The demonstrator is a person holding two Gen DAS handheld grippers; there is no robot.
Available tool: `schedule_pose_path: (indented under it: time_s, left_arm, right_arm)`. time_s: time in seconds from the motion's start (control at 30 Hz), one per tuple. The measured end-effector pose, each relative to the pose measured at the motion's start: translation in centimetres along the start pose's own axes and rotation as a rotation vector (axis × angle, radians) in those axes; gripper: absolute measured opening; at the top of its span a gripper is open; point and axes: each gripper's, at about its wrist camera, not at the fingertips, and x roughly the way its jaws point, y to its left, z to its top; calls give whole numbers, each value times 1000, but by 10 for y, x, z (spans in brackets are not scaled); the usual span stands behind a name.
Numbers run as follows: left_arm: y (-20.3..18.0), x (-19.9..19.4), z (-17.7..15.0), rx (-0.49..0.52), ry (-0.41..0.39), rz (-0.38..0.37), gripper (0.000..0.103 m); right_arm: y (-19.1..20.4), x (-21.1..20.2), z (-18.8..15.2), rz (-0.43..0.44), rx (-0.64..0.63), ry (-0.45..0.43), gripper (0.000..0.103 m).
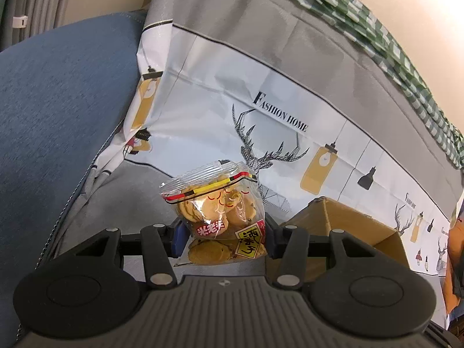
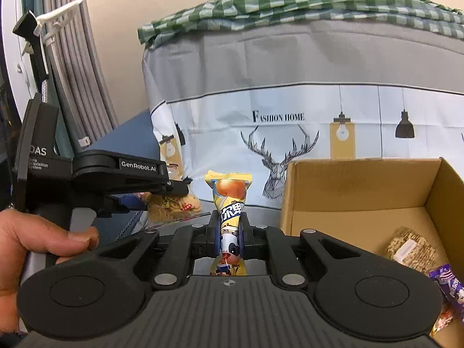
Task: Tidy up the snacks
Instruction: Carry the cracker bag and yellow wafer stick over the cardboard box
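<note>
My left gripper (image 1: 223, 239) is shut on a clear bag of round cookies (image 1: 216, 208) with a red and yellow seal, held upright above the grey surface. In the right wrist view the same bag of cookies (image 2: 174, 203) hangs from the left gripper (image 2: 179, 192), held by a person's hand (image 2: 34, 240). My right gripper (image 2: 229, 232) is shut on a slim yellow snack packet (image 2: 229, 195) with a cow picture, pinched at its middle and standing upright. A brown cardboard box (image 2: 362, 185) lies open just right of both grippers.
Inside the box lie a grainy snack bar (image 2: 411, 248) and a purple wrapped snack (image 2: 448, 285). Behind stands a grey and white deer-print cover (image 2: 290, 121) with a green checked cloth (image 2: 290, 3) on top. A blue cushion (image 1: 58, 110) is at the left.
</note>
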Motion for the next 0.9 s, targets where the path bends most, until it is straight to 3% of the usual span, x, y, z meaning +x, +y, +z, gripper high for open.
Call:
schedule_pose_path:
  time_s: [0.5, 0.9]
  left_arm:
    - [-45, -24, -6, 91, -145, -196, 56]
    - [-83, -32, -25, 192, -164, -306, 56]
  right_arm:
    - [-15, -17, 7, -44, 0, -107, 12]
    - [-41, -25, 15, -124, 35, -151, 11]
